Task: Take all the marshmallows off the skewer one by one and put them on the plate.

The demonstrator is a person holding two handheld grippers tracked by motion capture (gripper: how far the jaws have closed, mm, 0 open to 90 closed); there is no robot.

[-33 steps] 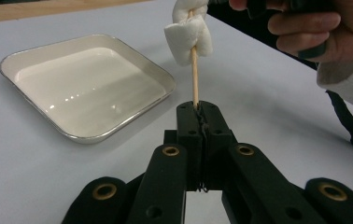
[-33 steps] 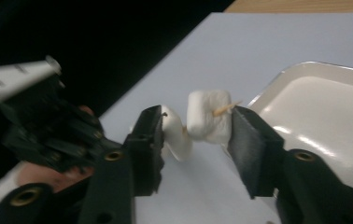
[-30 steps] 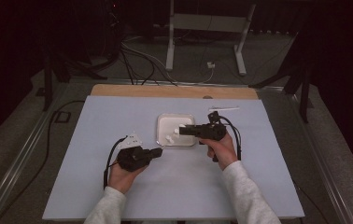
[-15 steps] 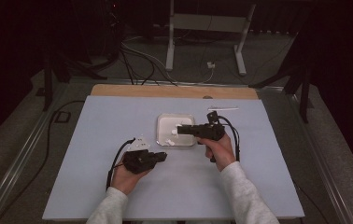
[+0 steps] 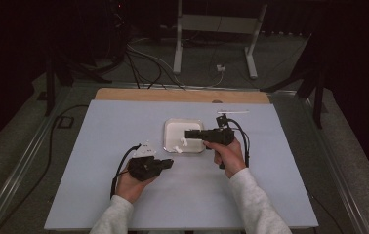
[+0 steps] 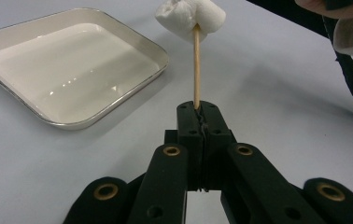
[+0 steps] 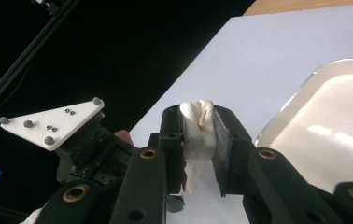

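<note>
Right claw (image 7: 198, 135) squeezing marshmallow (image 7: 197, 133) between its pads, left claw (image 6: 198, 109) clenched on skewer (image 6: 196, 70) below it

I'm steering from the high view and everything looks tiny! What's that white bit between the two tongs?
Observer: It's a marshmallow. The right tongs have just been closing and squeeze it from both sides.
Operator: Is there a stick in it?
Observer: Yes, a thin wooden stick. In the right gripper view its tip pokes out of the marshmallow.
Operator: Who holds the stick?
Observer: The left tongs, shut tight on its lower end.
</note>
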